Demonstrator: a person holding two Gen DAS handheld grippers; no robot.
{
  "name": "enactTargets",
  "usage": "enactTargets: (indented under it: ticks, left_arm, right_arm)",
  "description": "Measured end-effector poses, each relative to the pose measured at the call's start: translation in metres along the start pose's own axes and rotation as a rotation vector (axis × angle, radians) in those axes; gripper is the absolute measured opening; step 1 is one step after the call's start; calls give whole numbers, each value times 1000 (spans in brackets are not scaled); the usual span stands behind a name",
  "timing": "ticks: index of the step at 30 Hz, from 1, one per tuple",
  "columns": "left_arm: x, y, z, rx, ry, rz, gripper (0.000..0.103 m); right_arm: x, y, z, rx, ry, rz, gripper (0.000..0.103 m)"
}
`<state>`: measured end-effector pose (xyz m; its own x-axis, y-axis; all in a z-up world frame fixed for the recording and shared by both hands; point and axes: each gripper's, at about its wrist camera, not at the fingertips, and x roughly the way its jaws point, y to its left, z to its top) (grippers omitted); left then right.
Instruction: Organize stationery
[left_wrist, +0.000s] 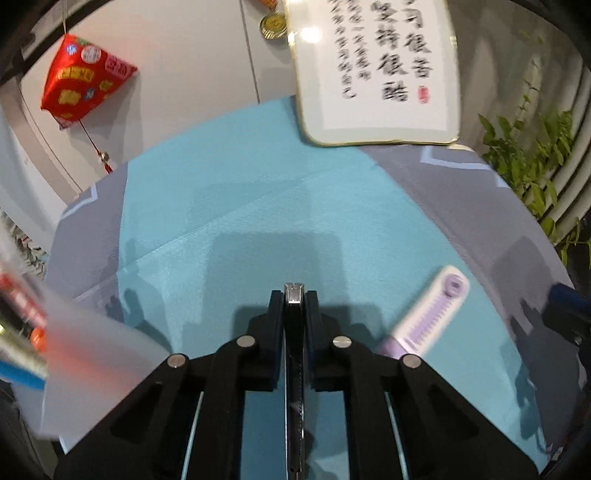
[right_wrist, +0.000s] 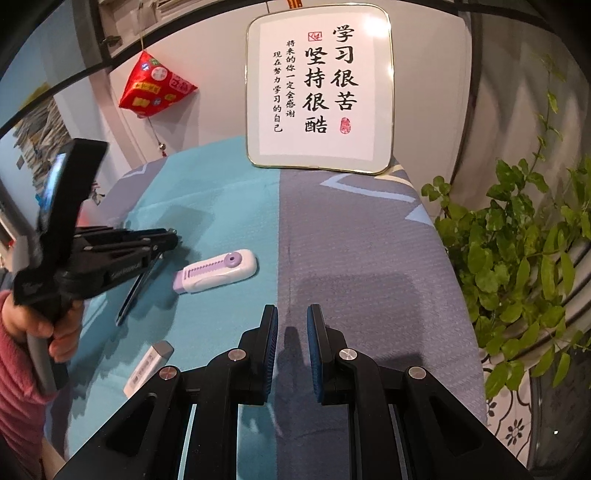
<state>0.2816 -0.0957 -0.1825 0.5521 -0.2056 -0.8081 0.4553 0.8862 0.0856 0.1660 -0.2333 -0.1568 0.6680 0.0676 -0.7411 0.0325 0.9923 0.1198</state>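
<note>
- Left wrist view: the left gripper (left_wrist: 294, 295) is clamped tight on a thin black utility knife with a metal tip (left_wrist: 294, 295), over the teal cloth (left_wrist: 240, 206). A white-and-lilac plastic correction tape dispenser (left_wrist: 430, 310) lies on the cloth just to its right, a bit blurry.
- Right wrist view: the right gripper (right_wrist: 292, 317) is nearly closed with nothing in it, hovering above the grey patterned cloth (right_wrist: 362, 251). The dispenser lies on the teal cloth ahead-left, the knife-holding gripper left of it, and a small white-and-grey eraser-like block (right_wrist: 147, 367) near the bottom left.
</note>
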Motion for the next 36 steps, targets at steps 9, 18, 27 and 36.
enactTargets:
  ticks: [9, 18, 27, 36]
  left_arm:
    - [-90, -8, -12, -5, -200, -3, 9]
    - [-152, 23, -10, -72, -342, 66, 9]
    - [-183, 73, 10, -179, -474, 168, 9]
    - [-143, 108, 6, -286, -451, 181, 9]
  right_arm:
    - [-10, 6, -4, -1, -11, 9, 15]
    - [-22, 21, -10, -35, -18, 13, 15]
    - [-27, 25, -14, -42, -22, 0, 15]
    - [-24, 20, -14, -28, -9, -29, 15]
